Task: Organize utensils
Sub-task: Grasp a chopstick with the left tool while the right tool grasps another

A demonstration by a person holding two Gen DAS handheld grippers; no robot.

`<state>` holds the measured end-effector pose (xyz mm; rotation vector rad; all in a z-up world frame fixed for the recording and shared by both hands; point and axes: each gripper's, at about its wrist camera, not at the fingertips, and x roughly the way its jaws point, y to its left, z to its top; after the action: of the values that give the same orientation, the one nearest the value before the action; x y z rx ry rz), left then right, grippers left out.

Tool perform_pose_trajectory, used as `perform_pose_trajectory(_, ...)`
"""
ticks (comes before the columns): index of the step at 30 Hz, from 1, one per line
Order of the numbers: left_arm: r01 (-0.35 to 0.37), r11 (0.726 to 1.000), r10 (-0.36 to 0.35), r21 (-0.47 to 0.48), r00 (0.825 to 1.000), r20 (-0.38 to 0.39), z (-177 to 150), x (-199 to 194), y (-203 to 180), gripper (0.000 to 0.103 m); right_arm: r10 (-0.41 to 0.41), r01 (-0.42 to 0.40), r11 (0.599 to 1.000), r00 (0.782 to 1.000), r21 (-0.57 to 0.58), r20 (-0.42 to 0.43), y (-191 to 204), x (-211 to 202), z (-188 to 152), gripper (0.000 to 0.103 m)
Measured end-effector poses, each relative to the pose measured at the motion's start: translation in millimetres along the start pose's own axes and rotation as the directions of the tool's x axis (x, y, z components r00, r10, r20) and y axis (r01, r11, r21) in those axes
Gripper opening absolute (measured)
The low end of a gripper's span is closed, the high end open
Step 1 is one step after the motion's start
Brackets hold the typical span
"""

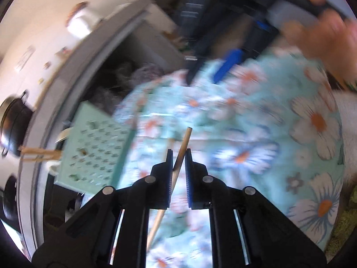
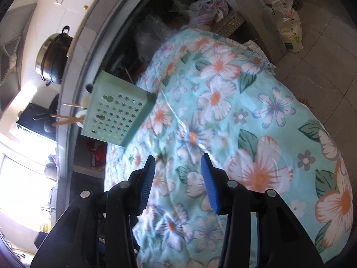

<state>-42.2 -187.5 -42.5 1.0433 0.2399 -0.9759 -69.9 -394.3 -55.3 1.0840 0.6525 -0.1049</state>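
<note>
Motion blur smears the left view, yet the left gripper (image 1: 178,154) pinches a thin wooden chopstick (image 1: 183,146). Only the right view shows the right gripper (image 2: 178,163) half-open, empty, the pale-green perforated plastic holder (image 2: 116,118) ahead-left.

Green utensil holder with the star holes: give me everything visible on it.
The pale green plastic utensil holder is a boxy caddy whose broad face is perforated with rows of star-shaped holes plus a few keyhole slots. It rests at the edge of the floral turquoise cloth, its mouth facing away from the cloth. Several wooden chopsticks and what look like white utensil ends stick out of that mouth. No gripper touches it.
</note>
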Motion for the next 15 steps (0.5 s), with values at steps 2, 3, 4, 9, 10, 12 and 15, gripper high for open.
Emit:
perform_pose_trajectory(2, -0.037, 0.996, 0.037, -0.080, 0.999, 0.004, 1.5, -8.3, 24.9, 0.008, 0.062, -0.062, 0.998, 0.998, 0.007, -0.005, 4.9, 3.2, 2.3, 0.042)
perform_pose_trajectory(3, -0.058, 0.992, 0.059, -0.114, 0.998, 0.004, 2.9, -11.4, 36.1, 0.007, 0.089, -0.089, 0.996, 0.996, 0.014, -0.019, 7.7, 8.2, 3.4, 0.042)
perform_pose_trajectory(4, -0.080, 0.986, 0.081, -0.146, 0.997, 0.002, 3.0, -14.6, 46.8, 0.007, 0.112, -0.111, 0.994, 0.993, 0.021, -0.039, 10.9, 14.6, 4.0, 0.042)
perform_pose_trajectory(9, -0.171, 0.933, 0.172, -0.316, 0.985, -0.024, -0.2, -25.6, 95.5, 0.005, 0.171, -0.164, 0.984, 0.977, 0.065, -0.125, 24.2, 44.2, -4.2, 0.042)
perform_pose_trajectory(10, -0.180, 0.919, 0.179, -0.352, 0.983, -0.035, -1.9, -26.6, 104.6, 0.005, 0.176, -0.166, 0.983, 0.974, 0.080, -0.145, 26.3, 52.0, -7.0, 0.042)
perform_pose_trajectory(12, -0.188, 0.896, 0.185, -0.403, 0.982, -0.047, -4.6, -25.7, 120.7, 0.005, 0.174, -0.157, 0.982, 0.969, 0.106, -0.176, 27.2, 64.2, -12.7, 0.042)
perform_pose_trajectory(15, -0.209, 0.868, 0.202, -0.451, 0.977, -0.063, -9.0, -25.7, 135.0, 0.005, 0.160, -0.133, 0.981, 0.966, 0.140, -0.205, 27.3, 81.1, -18.2, 0.042)
